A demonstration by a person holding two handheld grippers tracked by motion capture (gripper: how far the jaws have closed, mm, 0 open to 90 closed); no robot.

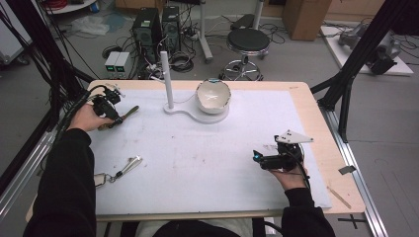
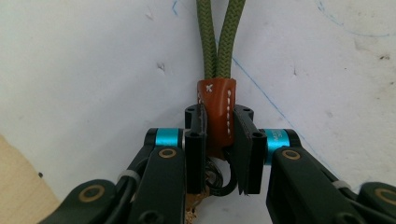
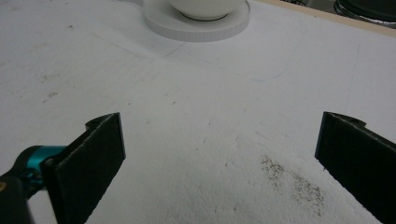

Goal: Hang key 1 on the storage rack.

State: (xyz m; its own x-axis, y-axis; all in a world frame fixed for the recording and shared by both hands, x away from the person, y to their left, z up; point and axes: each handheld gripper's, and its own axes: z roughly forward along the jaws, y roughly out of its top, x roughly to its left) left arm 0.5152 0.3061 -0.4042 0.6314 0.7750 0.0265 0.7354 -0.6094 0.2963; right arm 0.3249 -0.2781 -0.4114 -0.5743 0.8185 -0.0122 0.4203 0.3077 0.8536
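Note:
My left gripper (image 1: pixel 116 120) is at the table's far left, shut on a key strap: a brown leather tab (image 2: pixel 217 109) sits pinched between the jaws, and a doubled green cord (image 2: pixel 219 37) runs away from it over the white mat. In the high view the cord (image 1: pixel 130 112) lies flat just past the gripper. In its own view the left gripper (image 2: pixel 219 140) hides what hangs below the tab. My right gripper (image 1: pixel 256 157) hovers low over the mat at the near right. Its own view shows the right gripper (image 3: pixel 219 158) open wide, with bare mat between the jaws.
A white bowl (image 1: pixel 213 96) sits on a white stand's round base (image 1: pixel 197 116), with an upright white post (image 1: pixel 167 79) beside it, at the far middle. A second key strap with a metal clip (image 1: pixel 123 169) lies near left. The mat (image 1: pixel 207 163) covers most of the wooden table.

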